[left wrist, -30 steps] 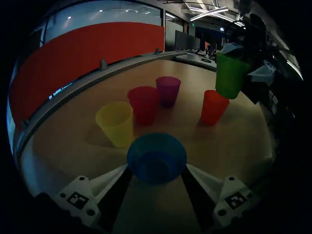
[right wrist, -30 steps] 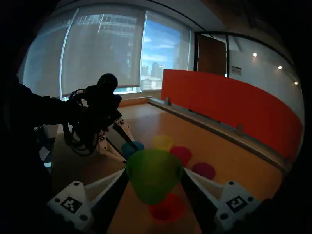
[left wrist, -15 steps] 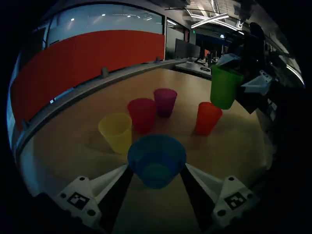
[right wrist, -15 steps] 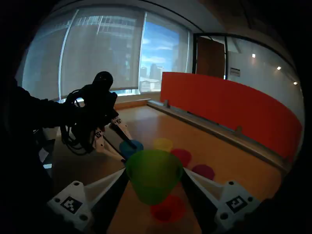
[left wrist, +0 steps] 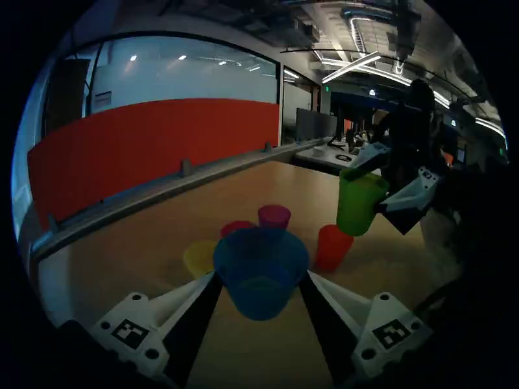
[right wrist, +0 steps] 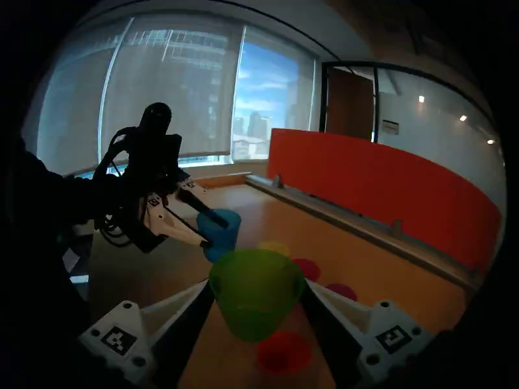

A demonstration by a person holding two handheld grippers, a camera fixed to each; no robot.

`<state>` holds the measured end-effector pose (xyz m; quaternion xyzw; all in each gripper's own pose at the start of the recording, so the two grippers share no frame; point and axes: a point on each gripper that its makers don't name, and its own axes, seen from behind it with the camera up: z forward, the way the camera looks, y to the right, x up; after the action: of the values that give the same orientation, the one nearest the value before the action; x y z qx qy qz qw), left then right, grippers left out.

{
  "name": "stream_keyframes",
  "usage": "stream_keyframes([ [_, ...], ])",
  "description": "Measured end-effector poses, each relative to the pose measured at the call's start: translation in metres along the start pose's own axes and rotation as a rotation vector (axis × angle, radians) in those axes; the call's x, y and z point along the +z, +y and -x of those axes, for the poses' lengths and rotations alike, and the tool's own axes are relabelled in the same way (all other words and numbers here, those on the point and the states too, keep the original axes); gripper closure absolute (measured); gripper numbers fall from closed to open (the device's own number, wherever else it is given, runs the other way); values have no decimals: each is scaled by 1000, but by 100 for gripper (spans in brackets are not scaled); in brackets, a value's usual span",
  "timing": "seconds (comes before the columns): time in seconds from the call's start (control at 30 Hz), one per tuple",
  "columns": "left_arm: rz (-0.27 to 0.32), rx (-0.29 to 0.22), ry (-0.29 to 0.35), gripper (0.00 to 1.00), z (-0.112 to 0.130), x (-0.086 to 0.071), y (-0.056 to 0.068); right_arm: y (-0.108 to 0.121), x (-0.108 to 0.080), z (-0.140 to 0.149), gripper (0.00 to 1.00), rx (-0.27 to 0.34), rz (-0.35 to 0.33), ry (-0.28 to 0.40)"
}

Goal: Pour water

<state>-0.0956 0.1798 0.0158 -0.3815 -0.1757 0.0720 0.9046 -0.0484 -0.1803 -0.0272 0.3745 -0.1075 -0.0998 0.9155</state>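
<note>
Left gripper: both fingers clamp the blue cup, upright, held in the air on the near side of the orange cup. Right gripper: both fingers clamp the green cup, upright, hanging just above the orange cup. The orange cup stands on the wooden table. To its left stand the purple cup, red cup and yellow cup (the last two partly hidden behind the blue cup). Water in the held cups: cannot tell.

My left claw and right claw: white fingers, black-and-white square markers, screws; black cables, dark sleeve.
</note>
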Motion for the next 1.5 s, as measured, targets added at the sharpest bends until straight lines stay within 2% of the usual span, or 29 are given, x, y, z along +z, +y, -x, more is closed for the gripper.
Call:
stream_keyframes([
  [0.3, -19, -19, 132, 17, -42, -26, 3, -8, 3, -12, 7, 0, -7, 26],
  [0.6, -27, -12, 212, 17, -74, -46, 8, -13, 5, -25, 7, 2, -8, 66],
  [1.07, -26, 1, 265, 18, -94, -57, 14, -15, 12, -35, 7, 16, -19, 108],
  [1.5, -58, 70, 294, 17, -116, -66, 7, -15, 26, -36, 7, 8, -31, 123],
])
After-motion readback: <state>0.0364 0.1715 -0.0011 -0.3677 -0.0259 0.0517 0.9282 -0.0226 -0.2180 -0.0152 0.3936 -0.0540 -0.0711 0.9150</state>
